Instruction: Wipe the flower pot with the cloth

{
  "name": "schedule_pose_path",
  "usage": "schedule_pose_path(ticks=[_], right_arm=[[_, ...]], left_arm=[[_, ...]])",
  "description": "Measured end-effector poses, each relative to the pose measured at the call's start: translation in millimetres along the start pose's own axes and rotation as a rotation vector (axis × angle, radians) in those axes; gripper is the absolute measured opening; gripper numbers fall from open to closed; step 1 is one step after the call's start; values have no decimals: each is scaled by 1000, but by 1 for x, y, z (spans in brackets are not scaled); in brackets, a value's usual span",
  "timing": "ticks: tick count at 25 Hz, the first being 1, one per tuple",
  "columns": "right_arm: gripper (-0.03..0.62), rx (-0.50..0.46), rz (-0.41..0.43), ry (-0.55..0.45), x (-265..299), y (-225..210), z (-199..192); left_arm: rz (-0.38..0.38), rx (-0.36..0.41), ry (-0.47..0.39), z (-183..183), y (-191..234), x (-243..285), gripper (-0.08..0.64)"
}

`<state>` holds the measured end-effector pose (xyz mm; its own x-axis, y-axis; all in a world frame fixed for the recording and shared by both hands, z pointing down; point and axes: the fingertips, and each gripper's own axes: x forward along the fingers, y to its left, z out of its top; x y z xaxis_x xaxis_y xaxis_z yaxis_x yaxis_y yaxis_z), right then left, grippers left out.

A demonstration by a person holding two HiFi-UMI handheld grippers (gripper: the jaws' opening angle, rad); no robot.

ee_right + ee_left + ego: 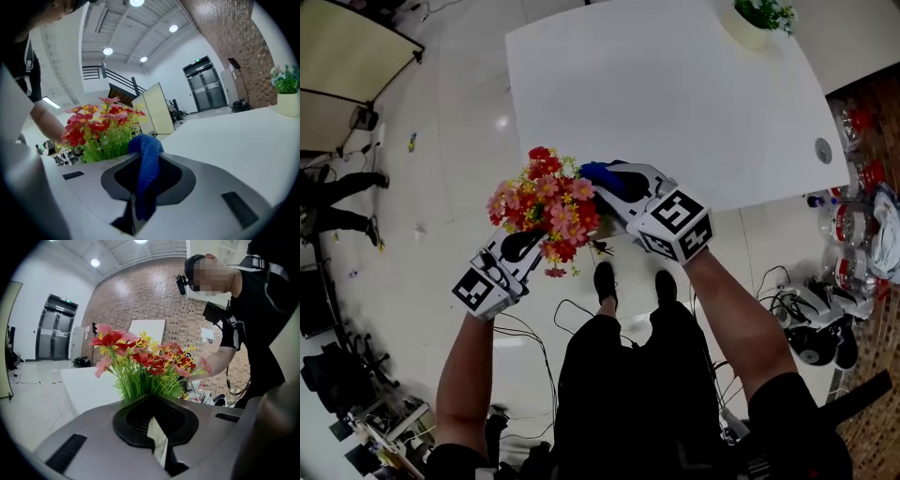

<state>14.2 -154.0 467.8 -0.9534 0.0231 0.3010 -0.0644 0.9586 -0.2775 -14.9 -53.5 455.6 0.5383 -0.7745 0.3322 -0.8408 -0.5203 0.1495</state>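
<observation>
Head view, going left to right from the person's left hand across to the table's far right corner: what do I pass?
Left gripper → red and pink flowers → blue cloth → right gripper → small potted plant on the white table.

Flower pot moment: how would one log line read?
left tool: shut on flower pot | right tool: shut on blue cloth | cloth beside flowers

Flower pot [546,208] blocks the near side; table [675,94] beyond seems bare except corner plant [761,13].
</observation>
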Motion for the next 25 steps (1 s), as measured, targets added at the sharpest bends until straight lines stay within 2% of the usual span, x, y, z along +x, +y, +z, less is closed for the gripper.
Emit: schedule_pose_path(ticks=[5, 9, 17, 21, 23, 25], right_arm=[[58, -18, 90, 24, -11, 23, -5], [58, -25, 91, 40, -29, 38, -14], [58, 7, 90, 35, -38, 66, -22], [58, -16, 134, 51, -47, 81, -25], [58, 12, 95, 3, -57, 67, -22], [58, 83, 13, -55, -66, 35, -15]], left_arm=[[88, -15, -24, -4, 9, -5, 0], [123, -15, -67, 1, 10, -1, 0], [107, -4, -57, -1, 12, -4, 0], [111, -17, -59, 0, 11, -3, 0], [106, -12, -56, 0, 10, -4, 0], [104, -9, -56, -1, 11, -4, 0]])
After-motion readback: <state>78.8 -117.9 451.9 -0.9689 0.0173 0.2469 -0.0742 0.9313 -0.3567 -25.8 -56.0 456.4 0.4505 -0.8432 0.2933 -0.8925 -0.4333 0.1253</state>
